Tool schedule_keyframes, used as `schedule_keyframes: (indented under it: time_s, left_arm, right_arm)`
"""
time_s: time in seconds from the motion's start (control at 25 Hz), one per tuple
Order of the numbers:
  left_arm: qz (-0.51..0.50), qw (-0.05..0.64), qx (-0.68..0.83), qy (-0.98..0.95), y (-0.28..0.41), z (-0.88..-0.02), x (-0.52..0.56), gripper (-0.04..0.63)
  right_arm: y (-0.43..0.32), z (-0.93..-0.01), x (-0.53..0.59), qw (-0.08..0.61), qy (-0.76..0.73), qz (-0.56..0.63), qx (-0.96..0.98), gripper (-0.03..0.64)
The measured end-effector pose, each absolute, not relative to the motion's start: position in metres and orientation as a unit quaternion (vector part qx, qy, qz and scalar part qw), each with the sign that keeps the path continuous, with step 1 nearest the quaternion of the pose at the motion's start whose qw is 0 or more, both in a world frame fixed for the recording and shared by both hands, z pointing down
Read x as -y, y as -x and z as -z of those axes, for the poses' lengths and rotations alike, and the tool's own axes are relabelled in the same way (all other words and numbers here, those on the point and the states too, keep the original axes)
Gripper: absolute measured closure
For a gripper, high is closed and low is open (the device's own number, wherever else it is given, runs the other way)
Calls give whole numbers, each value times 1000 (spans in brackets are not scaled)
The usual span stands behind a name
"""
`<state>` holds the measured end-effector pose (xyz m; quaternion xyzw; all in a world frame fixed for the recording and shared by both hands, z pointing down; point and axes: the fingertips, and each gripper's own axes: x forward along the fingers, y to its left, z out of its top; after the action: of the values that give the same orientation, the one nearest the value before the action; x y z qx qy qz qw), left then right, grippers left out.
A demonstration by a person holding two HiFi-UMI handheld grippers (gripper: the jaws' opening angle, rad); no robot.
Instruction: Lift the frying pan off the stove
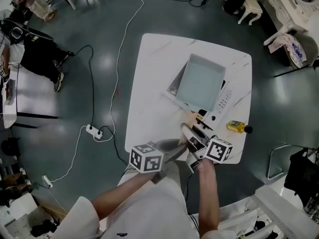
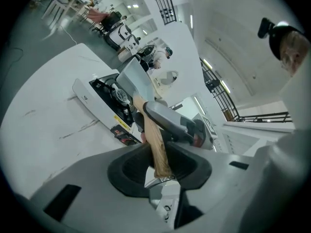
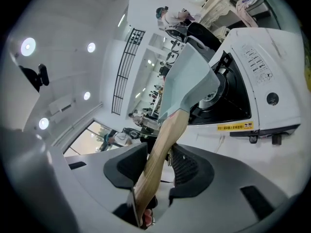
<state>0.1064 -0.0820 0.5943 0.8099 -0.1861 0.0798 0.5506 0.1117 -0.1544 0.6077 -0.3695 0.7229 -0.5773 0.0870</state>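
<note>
Wooden handle (image 3: 172,130) is clamped by both sets of fingers: left gripper (image 2: 160,168) at its end, right gripper (image 3: 159,165) further up. Frying pan (image 3: 187,81) is tilted and looks clear of the stove (image 3: 262,72). Lift is under way. Next: raise level, keep the grip firm.

**Materials and finishes as noted**

Frying pan (image 1: 202,83): pale grey-blue coating, recorded as matt and smooth.
Handle (image 3: 167,140): light wood, grain seen along its length, satin finish.
Stove (image 3: 282,76): white casing noted as smooth and glossy; the burner well is black.
Table (image 1: 149,73): white, smooth, faintly veined like marble.
Right gripper (image 3: 158,161): shell taken for grey matt plastic; its fingers (image 3: 188,165) are faced with dark, finely ribbed pads.
Floor (image 1: 99,63): dark and polished, with lights reflected in it.
</note>
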Motion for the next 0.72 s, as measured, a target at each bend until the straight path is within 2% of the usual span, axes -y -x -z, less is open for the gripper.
schedule_keyframes:
  time_s: [0.44, 0.72]
  left_arm:
    - [-73, 500, 157, -849, -82, -527, 51, 492]
    - [-65, 476, 134, -867, -67, -489, 35, 489]
  right_arm:
    - [-90, -530, 124, 90, 391, 520, -754, 469]
    - [-78, -489, 109, 117, 406, 500, -756, 469]
